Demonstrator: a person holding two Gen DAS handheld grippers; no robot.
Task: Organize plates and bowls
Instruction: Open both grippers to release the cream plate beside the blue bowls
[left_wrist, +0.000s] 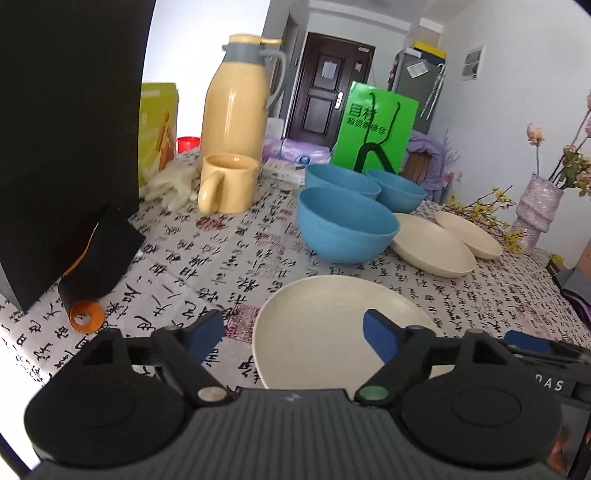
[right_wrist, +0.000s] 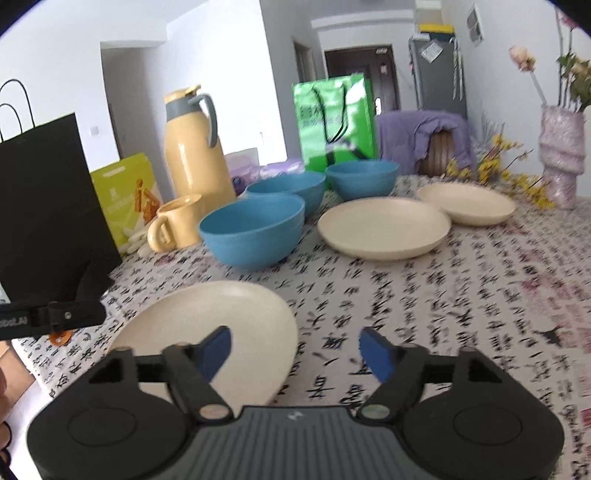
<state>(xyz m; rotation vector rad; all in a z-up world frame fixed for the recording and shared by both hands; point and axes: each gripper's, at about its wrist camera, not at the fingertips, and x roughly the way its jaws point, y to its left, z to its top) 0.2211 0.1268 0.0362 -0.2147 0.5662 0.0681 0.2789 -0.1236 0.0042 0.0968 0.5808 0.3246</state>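
Three cream plates and three blue bowls sit on a calligraphy-print tablecloth. The nearest plate (left_wrist: 325, 325) (right_wrist: 207, 325) lies just ahead of both grippers. Two more plates (left_wrist: 432, 243) (left_wrist: 469, 229) (right_wrist: 384, 225) (right_wrist: 467, 203) lie farther back on the right. The bowls (left_wrist: 343, 229) (left_wrist: 340, 177) (left_wrist: 397, 186) (right_wrist: 255, 229) (right_wrist: 291, 186) (right_wrist: 360, 175) stand behind it. My left gripper (left_wrist: 293, 332) is open and empty above the plate's near left edge. My right gripper (right_wrist: 295, 350) is open and empty beside the plate's right rim.
A yellow thermos (left_wrist: 238, 96) and yellow mug (left_wrist: 227, 182) stand at the back left. A black paper bag (left_wrist: 70, 129) and an orange-ended roll (left_wrist: 86, 314) are at the left. A green bag (left_wrist: 376, 129), a vase of flowers (left_wrist: 535, 206) and a yellow box (right_wrist: 125, 195) line the back.
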